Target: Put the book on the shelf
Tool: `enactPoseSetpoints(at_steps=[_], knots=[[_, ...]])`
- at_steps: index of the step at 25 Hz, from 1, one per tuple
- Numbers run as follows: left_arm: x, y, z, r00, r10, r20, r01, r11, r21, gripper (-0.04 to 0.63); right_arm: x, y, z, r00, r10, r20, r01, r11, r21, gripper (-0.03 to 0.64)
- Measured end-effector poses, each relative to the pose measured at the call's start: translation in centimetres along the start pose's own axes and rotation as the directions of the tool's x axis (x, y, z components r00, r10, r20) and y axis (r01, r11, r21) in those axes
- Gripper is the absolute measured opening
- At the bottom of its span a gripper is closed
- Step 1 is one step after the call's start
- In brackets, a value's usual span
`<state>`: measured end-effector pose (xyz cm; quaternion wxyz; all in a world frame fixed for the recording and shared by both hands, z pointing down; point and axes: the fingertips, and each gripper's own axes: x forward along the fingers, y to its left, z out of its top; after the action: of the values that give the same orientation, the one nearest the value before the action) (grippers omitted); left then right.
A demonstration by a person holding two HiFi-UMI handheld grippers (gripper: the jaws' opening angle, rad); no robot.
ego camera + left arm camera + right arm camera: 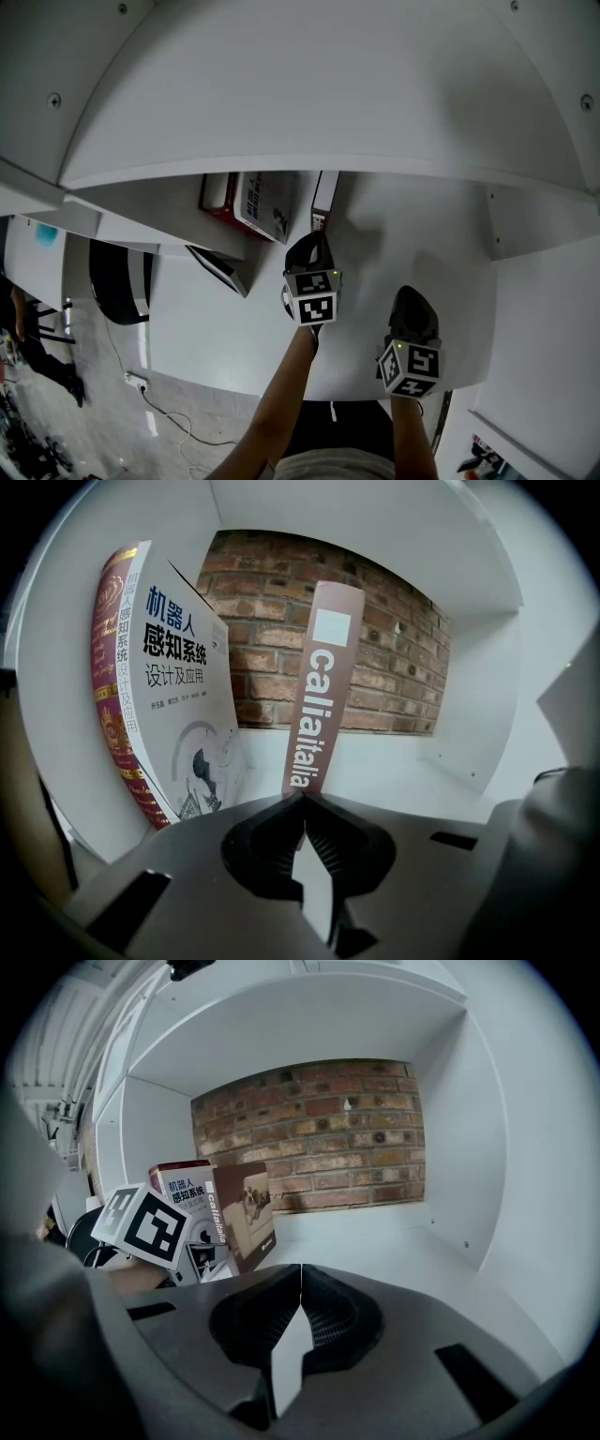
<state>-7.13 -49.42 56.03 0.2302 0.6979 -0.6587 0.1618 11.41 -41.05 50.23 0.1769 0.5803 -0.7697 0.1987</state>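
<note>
Farthest left in the shelf (403, 216) compartment a red book (112, 714) stands against the side wall, and a white-covered book (178, 667) with Chinese print leans on it. Next to these is the task's brown book (319, 686), upright on the shelf floor with its spine facing out. The right gripper view alone shows its front cover (246, 1213) and that it rests against the white one. The head view sees these books only from above, as narrow top edges under the board overhead.

The left gripper (302, 799) has its jaws pressed together with nothing between them. Its own view shows the tips meeting right at the foot of the brown spine. From above it (319, 239) points straight at that book. The right gripper view catches only its marker cube (150, 1224), just in front of the books.

To the right, the right gripper (300, 1267) is also closed and empty. It is held back from the books (412, 302) and faces bare shelf floor and the brick back wall (319, 1138), which the head view does not show
</note>
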Motion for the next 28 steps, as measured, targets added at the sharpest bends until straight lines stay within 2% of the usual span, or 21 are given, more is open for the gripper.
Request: enactPoseSetpoints(at_steps=[15, 20, 28], knots=[[-2.4, -0.5, -1.6, 1.0, -0.021, -0.021, 0.02, 1.0, -0.021, 0.017, -0.2, 0.9, 0.4, 0.999, 0.033, 0.017, -0.033, 0.999, -0.006, 0.017], [-4.8, -1.0, -1.1, 1.0, -0.027, 0.006, 0.027, 0.999, -0.038, 0.017, -0.7, 1.5, 1.0, 0.998, 0.046, 0.033, -0.045, 0.999, -0.018, 0.017], [-9.1, -2.2, 0.2, 0.997, -0.04, 0.064, 0.042, 0.999, -0.025, 0.017, -2.0, 2.9, 1.9, 0.995, 0.077, 0.061, -0.075, 0.996, -0.042, 0.017]])
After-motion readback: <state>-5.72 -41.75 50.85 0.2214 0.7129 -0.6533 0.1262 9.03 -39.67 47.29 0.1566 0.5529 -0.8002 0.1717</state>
